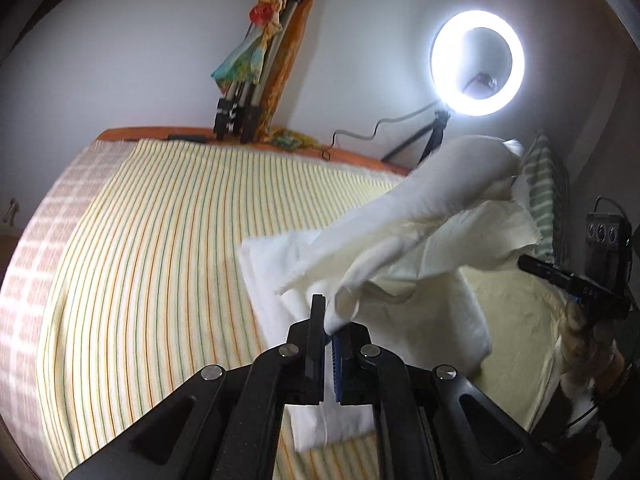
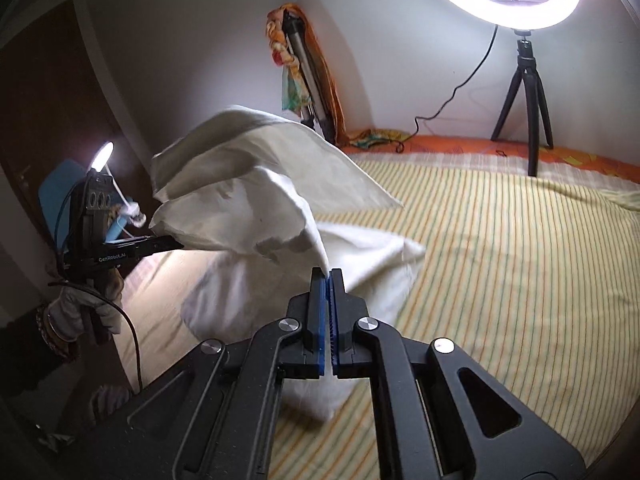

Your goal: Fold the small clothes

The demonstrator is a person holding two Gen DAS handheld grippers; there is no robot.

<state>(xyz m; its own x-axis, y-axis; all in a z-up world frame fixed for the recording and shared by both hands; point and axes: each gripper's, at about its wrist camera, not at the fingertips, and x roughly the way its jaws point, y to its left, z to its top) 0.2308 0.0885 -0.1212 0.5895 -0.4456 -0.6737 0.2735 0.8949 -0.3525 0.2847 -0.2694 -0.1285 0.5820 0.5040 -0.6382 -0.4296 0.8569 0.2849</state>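
A cream-white cloth (image 1: 420,236), thin and soft, with raw, slightly frayed edges, is held up in the air between the two grippers. It is creased and bunched, sagging in loose folds, with a few darker shadowed patches seen on its underside in the right wrist view. One corner is pinched in the left gripper (image 1: 329,330), whose jaws are closed tight on the fabric; the blue ribbed pad on one finger is seen against the cloth. Another corner is clamped in the right gripper (image 2: 329,276), jaws likewise pressed together on it, blue pads on both fingers.

Below the lifted piece, a flat white folded cloth (image 1: 280,264) is laid on the bed, matte and smooth, roughly rectangular.

The bed is covered by a yellow sheet (image 1: 160,260) with fine orange and green stripes, lightly wrinkled. An orange bed edge (image 2: 460,144) is seen along the wall. A glowing ring light (image 1: 478,62) is mounted on a small black tripod (image 2: 524,92) standing at the bed's far edge, a thin black cable trailing from it. A folded metal tripod (image 1: 256,76) wrapped in patterned orange and teal fabric is leaned against the white wall. Both grippers are black, hard plastic with round metal fasteners.
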